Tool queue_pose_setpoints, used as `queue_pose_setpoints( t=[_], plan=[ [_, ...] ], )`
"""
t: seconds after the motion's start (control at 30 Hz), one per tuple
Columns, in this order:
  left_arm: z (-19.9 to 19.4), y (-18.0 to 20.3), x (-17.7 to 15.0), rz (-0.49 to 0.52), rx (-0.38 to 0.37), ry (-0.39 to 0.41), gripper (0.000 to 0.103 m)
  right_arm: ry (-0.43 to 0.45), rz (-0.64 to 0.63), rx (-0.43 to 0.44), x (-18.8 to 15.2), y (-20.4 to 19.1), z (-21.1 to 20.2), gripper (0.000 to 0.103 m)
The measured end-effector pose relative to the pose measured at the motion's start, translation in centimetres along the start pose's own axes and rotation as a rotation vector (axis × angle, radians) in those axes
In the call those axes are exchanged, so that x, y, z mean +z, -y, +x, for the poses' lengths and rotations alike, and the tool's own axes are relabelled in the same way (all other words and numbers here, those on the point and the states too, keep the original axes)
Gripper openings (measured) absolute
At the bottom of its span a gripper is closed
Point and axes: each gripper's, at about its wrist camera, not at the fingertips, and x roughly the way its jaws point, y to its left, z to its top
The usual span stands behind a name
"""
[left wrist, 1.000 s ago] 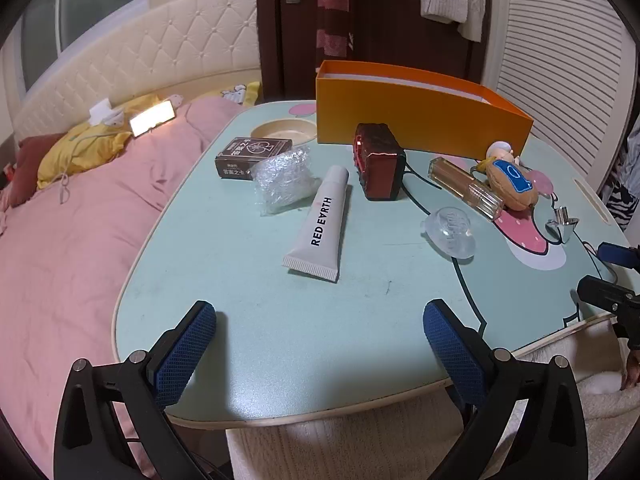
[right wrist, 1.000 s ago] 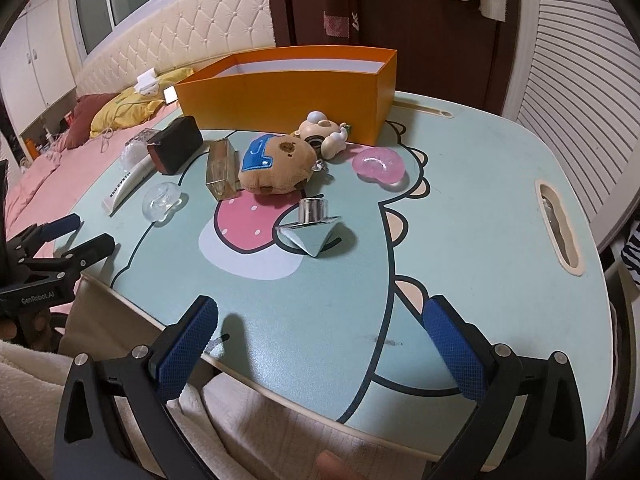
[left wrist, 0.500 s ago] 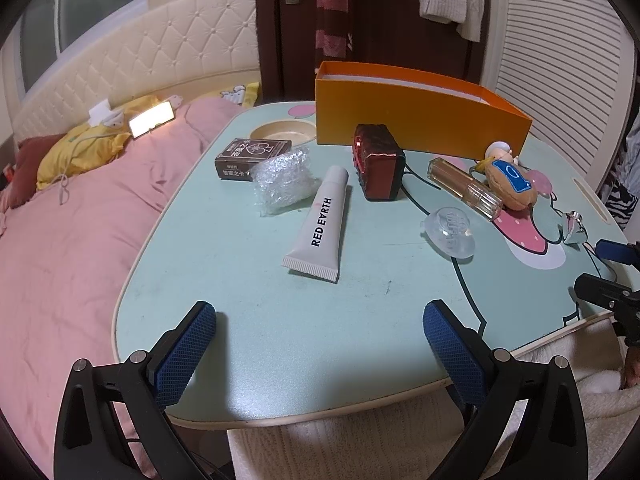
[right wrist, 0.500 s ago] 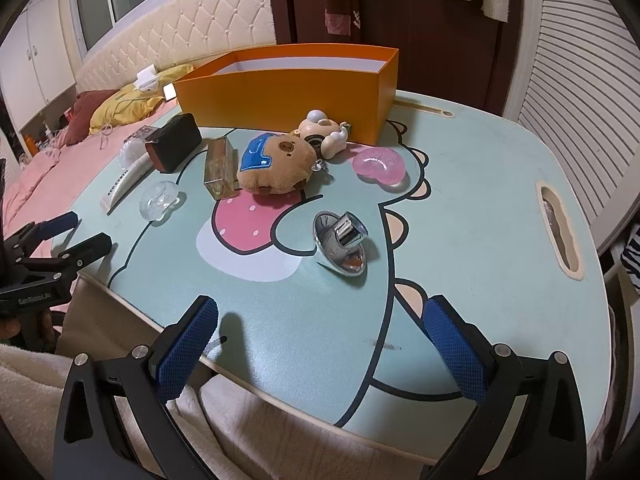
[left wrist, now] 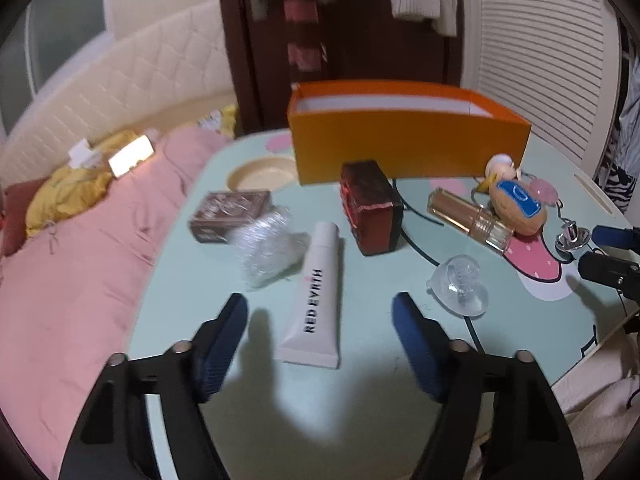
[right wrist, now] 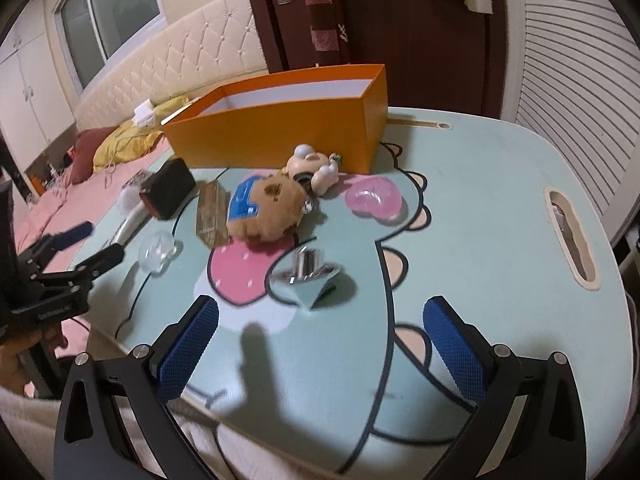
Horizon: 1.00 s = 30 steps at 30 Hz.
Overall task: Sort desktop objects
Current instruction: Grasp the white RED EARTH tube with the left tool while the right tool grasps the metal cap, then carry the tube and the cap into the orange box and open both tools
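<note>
A white tube (left wrist: 316, 292) marked RED EARTH lies on the mint table (left wrist: 520, 320), its flat end between the fingers of my left gripper (left wrist: 318, 320). Those jaws are closing and the pads stand clear of the tube on both sides. My right gripper (right wrist: 320, 340) is open and empty, just short of a small silver metal piece (right wrist: 306, 274) that looks blurred. An orange box (left wrist: 400, 148) stands open at the far side of the table (right wrist: 480, 200). In the right wrist view the left gripper (right wrist: 92, 246) shows at the left edge.
Near the tube lie crumpled clear plastic (left wrist: 268, 248), a brown card box (left wrist: 228, 216), a red and black box (left wrist: 372, 208) and a clear plastic piece (left wrist: 460, 284). Further right are a perfume bottle (right wrist: 212, 212), a brown plush (right wrist: 266, 208), a figurine (right wrist: 316, 168) and a pink dish (right wrist: 374, 200). A pink bed lies left.
My left gripper has moved forward over the table until the tube's end sits between its fingers, and its jaws have narrowed. The silver piece has turned over on the spot.
</note>
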Motion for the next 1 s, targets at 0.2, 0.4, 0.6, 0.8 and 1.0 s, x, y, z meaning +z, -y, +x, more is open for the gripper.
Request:
queue_pose_setpoints(
  t=[0.2,0.4,0.6,0.8,1.0],
  plan=[
    [-0.3,0.4,-0.1,0.007,-0.072,0.014,0.020,0.008,-0.030,-0.023,0.7,-0.8,0.7,0.076],
    [-1.6,0.8,-0.5,0.005,-0.114,0.044,0.013,0.018,-0.073,-0.032,0.7,-1.9,0.4,0.039],
    [-3.1,1.0,0.6,0.000,-0.123,0.078,0.012,0.064,-0.108,-0.031,1.4,-2.7,-0.9,0.039],
    [-4.2,0.5,2.4,-0.012,-0.117,0.115,0.011,0.087,-0.088,-0.003,2.7,-2.7,-1.4,0.039],
    [-4.9,0.2,4.5,-0.018,-0.127,0.137,0.011,0.097,-0.061,0.016,4.3,-2.5,-1.4,0.039]
  ],
)
